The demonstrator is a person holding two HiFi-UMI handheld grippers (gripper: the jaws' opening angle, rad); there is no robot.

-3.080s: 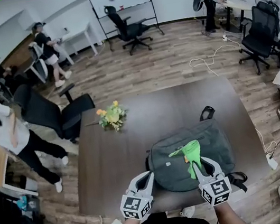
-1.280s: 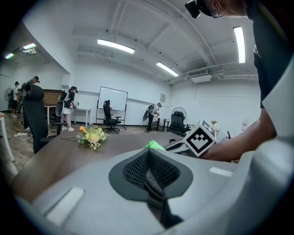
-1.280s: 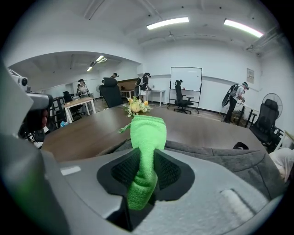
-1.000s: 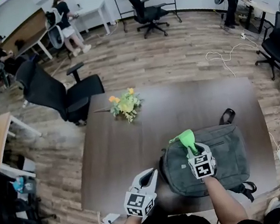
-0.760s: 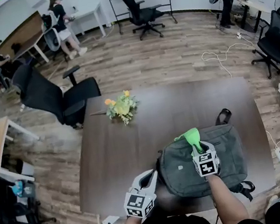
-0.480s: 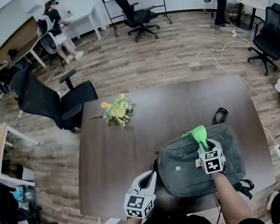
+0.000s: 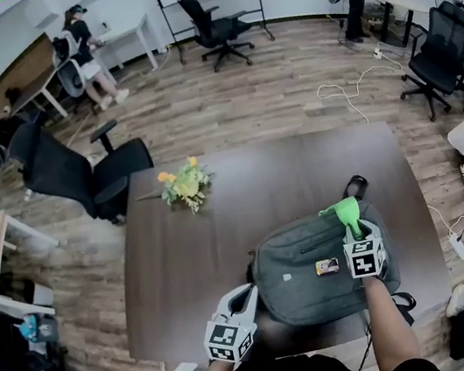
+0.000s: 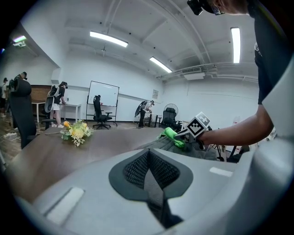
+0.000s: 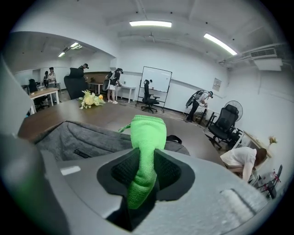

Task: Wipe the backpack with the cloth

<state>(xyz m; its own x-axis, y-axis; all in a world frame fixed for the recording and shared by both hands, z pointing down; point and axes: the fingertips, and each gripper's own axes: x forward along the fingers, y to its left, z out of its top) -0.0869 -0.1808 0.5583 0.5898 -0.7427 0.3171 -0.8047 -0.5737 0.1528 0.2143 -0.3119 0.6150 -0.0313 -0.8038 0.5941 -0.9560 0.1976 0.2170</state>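
Right gripper view has our right hand-held gripper [image 9: 143, 176] clamped on the bright green, fuzzy cloth [image 9: 148, 133], whose bunched end sticks out past the jaws over the grey, soft-sided fabric backpack [image 9: 78, 137]. We judge the cloth light and limp, so it will fold under pressure. Gripped in a bunch as it is, the free end would do the wiping. From the head view the backpack lies flat on the dark brown wooden worktop [image 7: 220, 218], toward our near right edge, with a small tan label [image 7: 326, 267] facing up and a black handle [image 7: 355, 185] at the far end. It looks soft and may dimple or slide on the smooth top. Our left hand-held gripper [image 7: 249, 291], jaws together on nothing, hovers by its near left corner.
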